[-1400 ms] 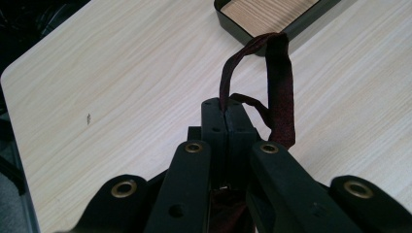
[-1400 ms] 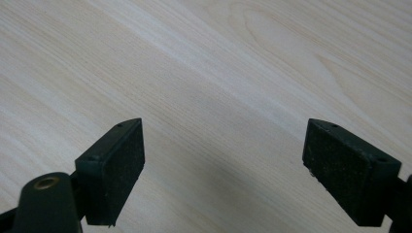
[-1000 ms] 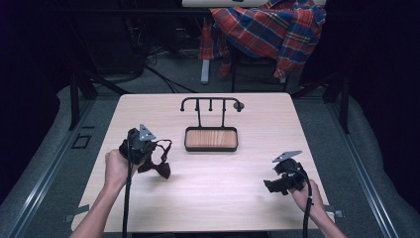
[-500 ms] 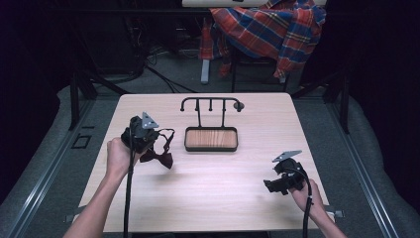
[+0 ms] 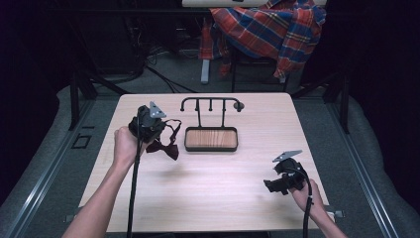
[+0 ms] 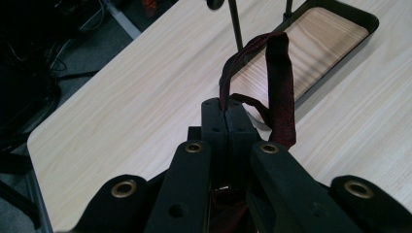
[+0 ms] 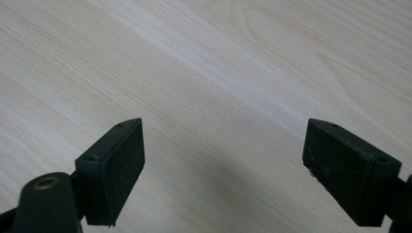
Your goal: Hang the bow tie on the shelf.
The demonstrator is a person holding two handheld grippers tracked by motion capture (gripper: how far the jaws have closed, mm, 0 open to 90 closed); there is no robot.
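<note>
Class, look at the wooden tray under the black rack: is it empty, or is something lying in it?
Empty. The tray shows bare wood inside its rim; the bow tie hangs left of it from the left gripper.

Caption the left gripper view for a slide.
Left gripper shut on a dark red bow tie's strap, held above the table near the tray.

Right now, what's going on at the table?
A person works with two handheld grippers. The left gripper has its jaws shut on the strap of a dark red bow tie, lifted clear of the table beside the hook stand with its wooden tray. The right gripper sits low near the table's right edge, jaws open, holding nothing.
</note>
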